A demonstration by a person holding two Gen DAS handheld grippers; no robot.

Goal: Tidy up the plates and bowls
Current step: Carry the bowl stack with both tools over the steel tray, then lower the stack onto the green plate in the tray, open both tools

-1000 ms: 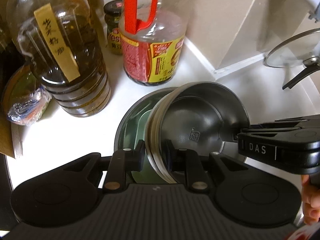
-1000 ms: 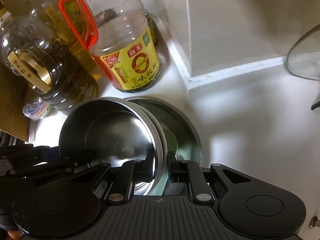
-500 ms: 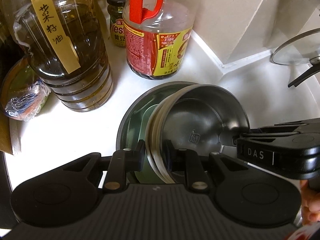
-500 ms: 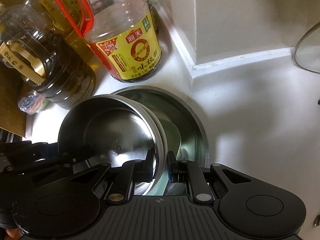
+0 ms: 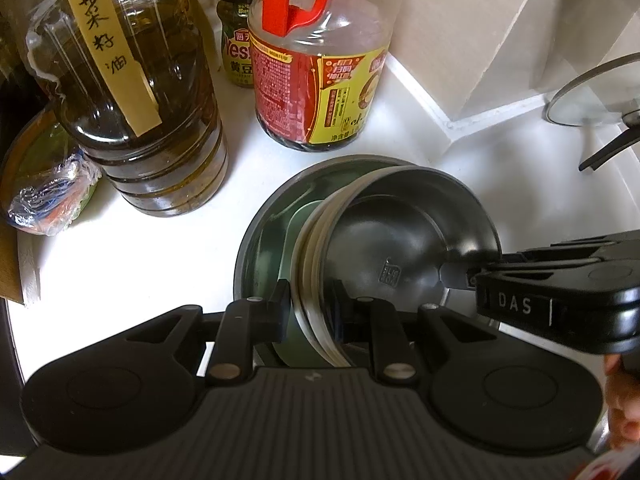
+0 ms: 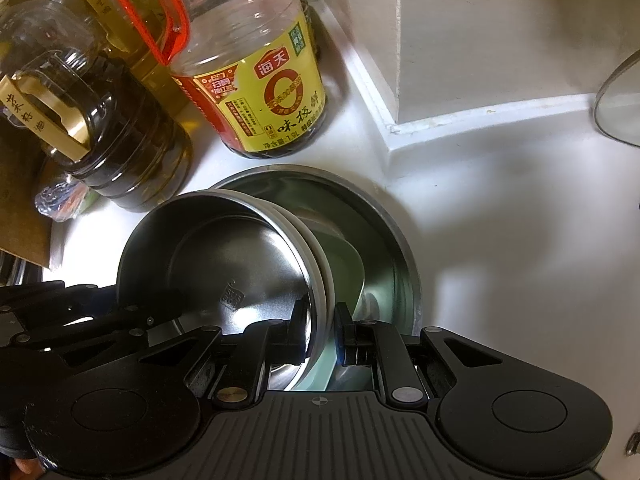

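- Our left gripper point(image 5: 310, 307) and right gripper point(image 6: 320, 330) have their fingers nearly closed, pinching opposite rims of the nested steel bowls point(image 5: 404, 248).
- The bowls sit tilted in the big pan point(image 6: 384, 232) on the white worktop point(image 5: 160, 256).
- They are stiff, slick, probably heavy together; we would grip the rims firmly.

The stacked bowls point(image 5: 404, 240) are silver steel above a pale green dish point(image 6: 344, 264), all over a white surface point(image 5: 168, 248). The soy sauce jug point(image 6: 264, 112) wears a yellow and red label under an orange-red handle; the oil bottle point(image 5: 132, 120), dark amber, carries a tan strip with black characters.
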